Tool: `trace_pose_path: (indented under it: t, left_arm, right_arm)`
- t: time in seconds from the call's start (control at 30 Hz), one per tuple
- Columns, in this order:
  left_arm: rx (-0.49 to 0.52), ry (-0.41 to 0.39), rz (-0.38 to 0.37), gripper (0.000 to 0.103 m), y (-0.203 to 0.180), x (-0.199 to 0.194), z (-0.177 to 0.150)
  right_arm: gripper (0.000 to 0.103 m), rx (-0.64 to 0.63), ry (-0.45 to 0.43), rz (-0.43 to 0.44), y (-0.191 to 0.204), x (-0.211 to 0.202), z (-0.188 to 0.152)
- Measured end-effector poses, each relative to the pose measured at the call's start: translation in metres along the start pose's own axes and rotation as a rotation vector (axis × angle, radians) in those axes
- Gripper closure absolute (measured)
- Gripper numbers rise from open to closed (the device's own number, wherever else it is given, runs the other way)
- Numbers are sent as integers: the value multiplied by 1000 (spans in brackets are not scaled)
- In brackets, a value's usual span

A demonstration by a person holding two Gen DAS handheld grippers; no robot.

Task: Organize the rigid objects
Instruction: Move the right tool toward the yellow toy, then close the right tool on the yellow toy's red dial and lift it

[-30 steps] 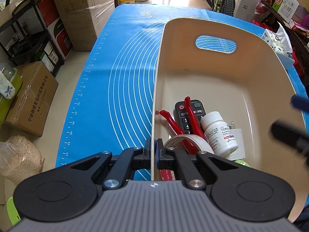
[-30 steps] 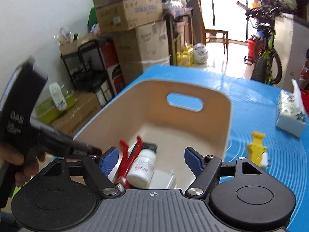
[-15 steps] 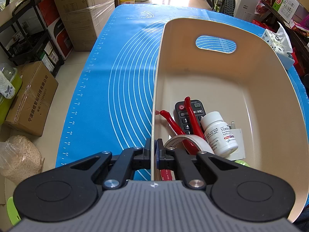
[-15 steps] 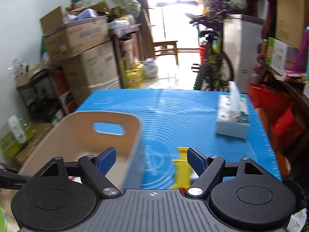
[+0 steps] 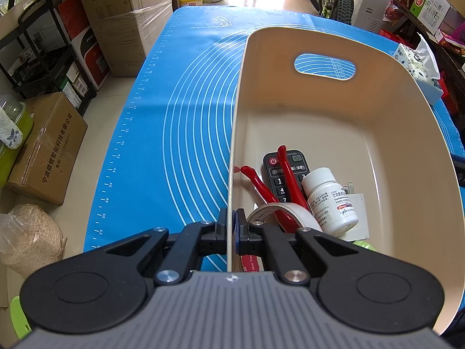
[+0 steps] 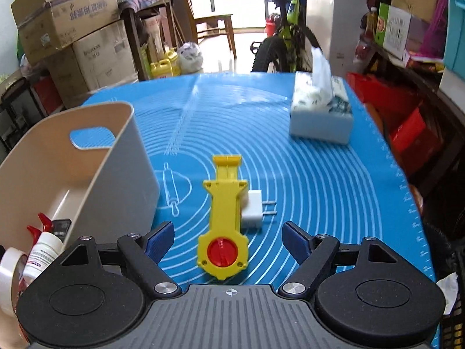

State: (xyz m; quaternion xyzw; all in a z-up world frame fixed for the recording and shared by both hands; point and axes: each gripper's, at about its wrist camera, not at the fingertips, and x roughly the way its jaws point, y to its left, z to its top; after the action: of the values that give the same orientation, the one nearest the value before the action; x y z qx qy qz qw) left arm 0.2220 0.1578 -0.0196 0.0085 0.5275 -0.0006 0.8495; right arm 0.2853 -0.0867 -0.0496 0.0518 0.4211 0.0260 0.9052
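Note:
My left gripper (image 5: 232,226) is shut on the near left wall of a beige plastic bin (image 5: 334,43). Inside the bin lie a black remote (image 5: 279,174), red-handled pliers (image 5: 286,174), a white pill bottle (image 5: 330,200), a roll of white tape (image 5: 279,212) and a white plug (image 5: 359,218). In the right wrist view my right gripper (image 6: 228,237) stands open over the blue mat, its fingers either side of a yellow tool with a red disc (image 6: 223,218). A white plug adapter (image 6: 252,209) lies against that tool's right side. The bin (image 6: 96,157) is to the left.
A tissue box (image 6: 321,113) stands on the blue mat (image 6: 319,189) at the far right. Cardboard boxes (image 5: 46,148) and a black rack sit on the floor to the left. A bicycle (image 6: 287,37) is beyond the table's far end.
My right gripper has swung away from above the bin to the right and come down over the yellow tool. The left gripper and the bin have not moved.

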Motion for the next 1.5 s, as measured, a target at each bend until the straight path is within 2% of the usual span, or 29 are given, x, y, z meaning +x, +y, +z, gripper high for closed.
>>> trace_pose_path:
  t: [0.4,0.67,0.7,0.73,0.77,1.0,1.17,1.5]
  left_arm:
    - [-1,0,0,98,0,0,0]
    - [0,0,0,98,0,0,0]
    - [0,0,0,98,0,0,0]
    - [-1,0,0,98,0,0,0]
    - [0,0,0,98,0,0,0]
    - [-1,0,0,98,0,0,0]
    - [0,0,1,98,0,0,0]
    - [-1,0,0,98,0,0,0]
  right_arm:
    - [21,-52,32,-27,12,26,-13]
    - [41,-27,55,-32,7,35,-17]
    - [45,-29,52,-32,7,35,-16]
    - [53,-28,51,-30,8,34,-17]
    - [55,-31,51,-28,9,34,-17]
    - [54,-73,42,-27,15,27,-17]
    - [54,-81,-7,-21,16,11,-12]
    - [55,-32,-82,-10,9,-9,-3]
